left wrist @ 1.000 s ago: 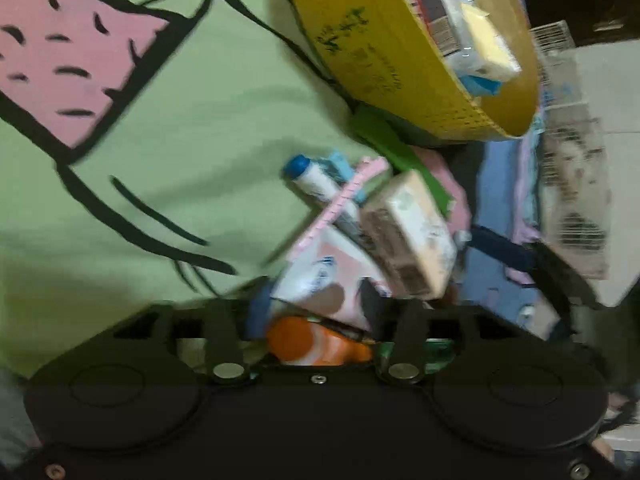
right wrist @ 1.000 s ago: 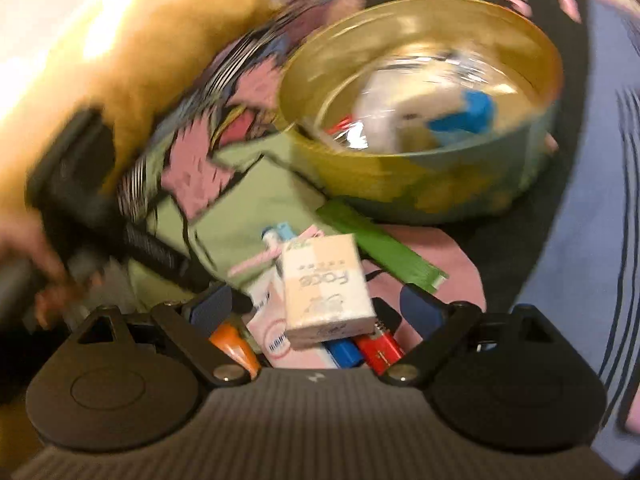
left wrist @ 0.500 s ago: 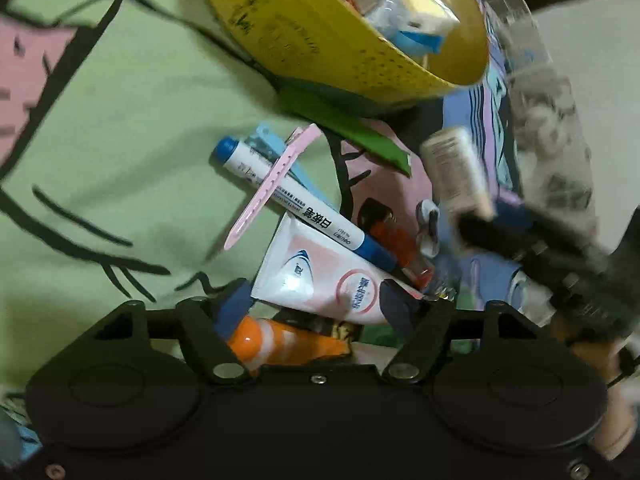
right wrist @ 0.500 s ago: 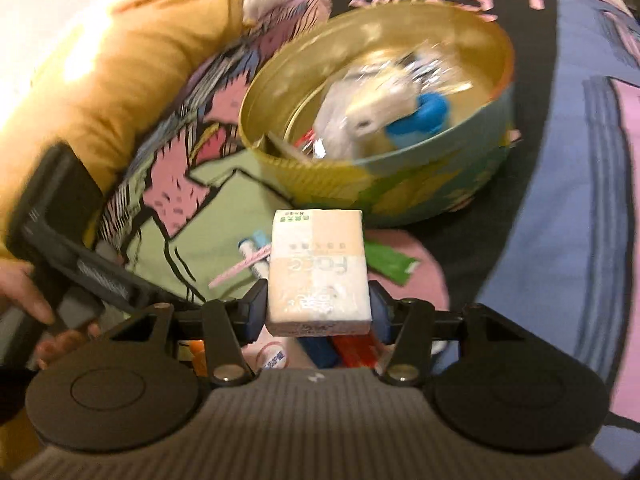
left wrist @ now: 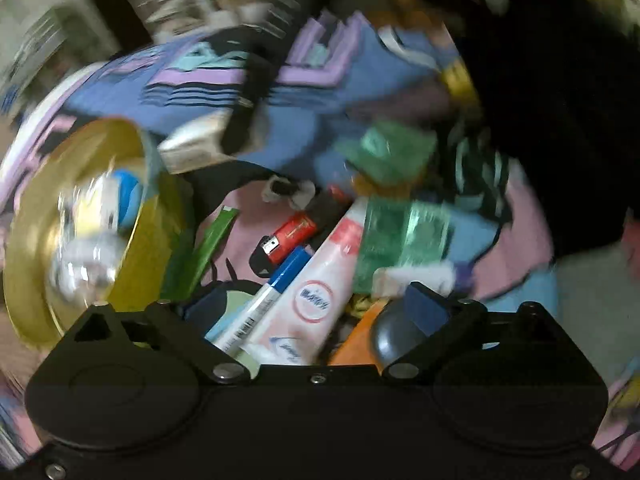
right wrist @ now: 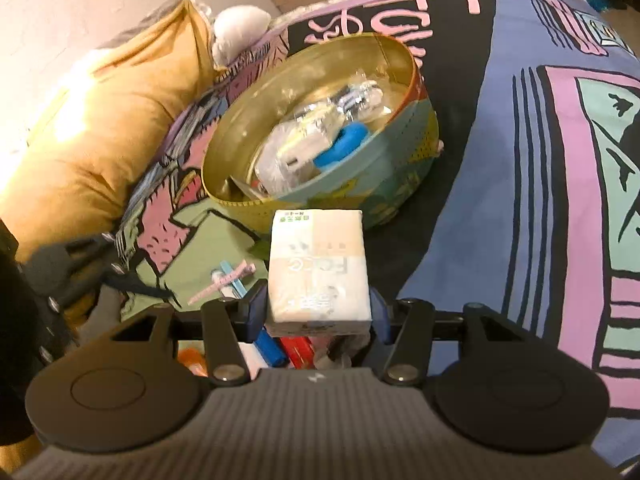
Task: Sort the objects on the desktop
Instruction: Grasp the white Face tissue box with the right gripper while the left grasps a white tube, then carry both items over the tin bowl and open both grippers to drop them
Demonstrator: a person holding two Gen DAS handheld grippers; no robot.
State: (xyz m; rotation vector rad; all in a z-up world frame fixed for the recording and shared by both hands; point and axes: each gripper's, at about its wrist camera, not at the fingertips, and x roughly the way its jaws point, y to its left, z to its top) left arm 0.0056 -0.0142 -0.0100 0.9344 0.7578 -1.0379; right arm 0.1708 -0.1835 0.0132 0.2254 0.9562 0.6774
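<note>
tissue pack (right wrist: 318,276) printed "Face"

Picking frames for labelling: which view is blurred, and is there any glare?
Left wrist view: heavy motion smear; only the red lighter and tube stay readable. Right wrist view: mostly sharp, tissue pack legible, bright glare on the yellow pillow.

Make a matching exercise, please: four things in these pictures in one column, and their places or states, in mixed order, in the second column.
Things:
1. tissue pack
2. blue ring
3. pink clip
4. left gripper

Places or states:
A. inside the round tin
B. open, holding nothing
C. clamped in the right gripper
D. lying on the green patch of the blanket

Pairs: 1-C, 2-A, 3-D, 4-B
</note>
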